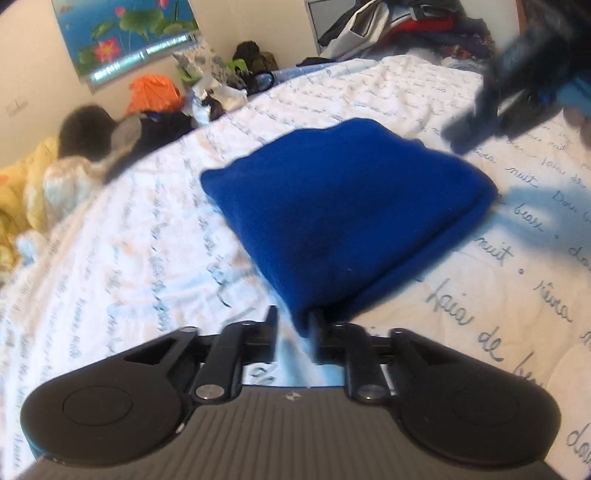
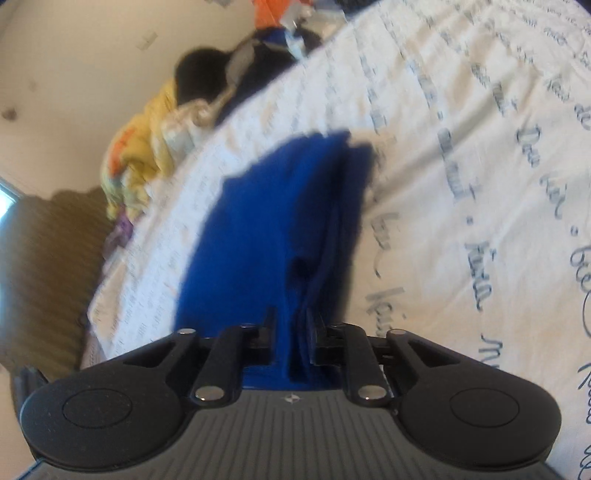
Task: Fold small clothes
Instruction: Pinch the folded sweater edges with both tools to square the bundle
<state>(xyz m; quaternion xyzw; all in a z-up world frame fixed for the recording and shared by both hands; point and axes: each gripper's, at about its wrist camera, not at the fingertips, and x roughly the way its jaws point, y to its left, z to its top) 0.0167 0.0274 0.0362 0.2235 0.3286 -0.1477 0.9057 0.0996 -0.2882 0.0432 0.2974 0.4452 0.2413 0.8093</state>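
Note:
A blue fleece garment (image 1: pixel 347 206) lies folded on the white bedspread (image 1: pixel 147 240) with script print. My left gripper (image 1: pixel 293 328) is at its near corner, jaws narrowly apart with the corner of the cloth against the right finger; whether it pinches the cloth is unclear. In the right wrist view the same blue garment (image 2: pixel 273 221) runs between the jaws of my right gripper (image 2: pixel 293 332), which is shut on several layers of its edge. The right gripper also shows blurred at the upper right of the left wrist view (image 1: pixel 517 88).
Piles of clothes line the far edge of the bed: orange (image 1: pixel 155 92), black (image 1: pixel 88 129) and yellow (image 1: pixel 29 184) items at the left, more clothes (image 1: pixel 406 26) at the back. A lotus poster (image 1: pixel 125 33) hangs on the wall. A brown mat (image 2: pixel 48 266) lies beside the bed.

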